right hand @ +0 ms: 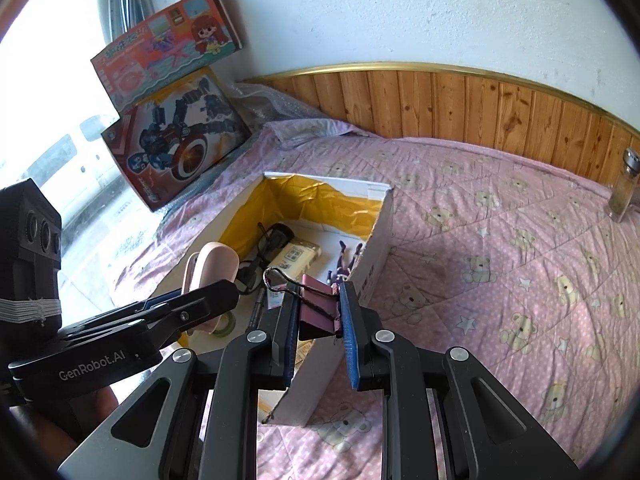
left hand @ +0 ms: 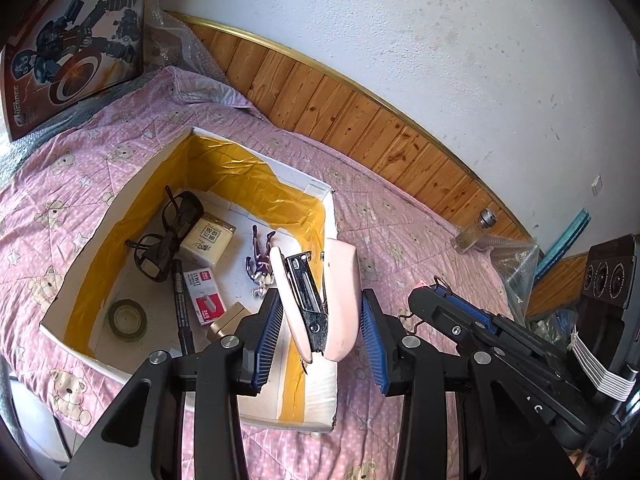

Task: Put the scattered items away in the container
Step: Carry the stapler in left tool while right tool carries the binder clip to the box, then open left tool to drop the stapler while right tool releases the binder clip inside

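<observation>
When reading from the far left, start at the white box (left hand: 120, 206) on the pink quilt (left hand: 420, 240) — already holding a tape roll (left hand: 127, 320), glasses (left hand: 168, 236), a marker (left hand: 182, 312), a cream packet (left hand: 206, 240), a staple box (left hand: 206, 298) and a small figurine (left hand: 260, 260).

Next to the right, find the stapler (left hand: 340, 300) hanging over the near wall of that box, clamped between the fingers of the left gripper (left hand: 320, 292), one pad against each pink half. Gapes open at the hinge, metal magazine exposed. Judge as fairly heavy for its size, hard and smooth-shelled, so likely to pivot or slip under a squeeze across the open halves. Better to grip across the closed body near the hinge, or simply to lower it well inside before letting go, clear of the glasses, probably the one fragile piece down there.

Further right, see the right gripper (right hand: 318, 292) closed tight on a pink binder clip (right hand: 320, 312), pads on its flat folded sides, a wire loop sticking forward, raised just beside the box's right-hand wall. Expect it to be light, stiff and springy. Keep hold on the flat steel faces, never the wire handles, apt to swivel.

Far right, leave the glass jar (right hand: 624, 188) standing by the wood panelling — well apart from the box. Cannot tell whether part of the tidy-up.
</observation>
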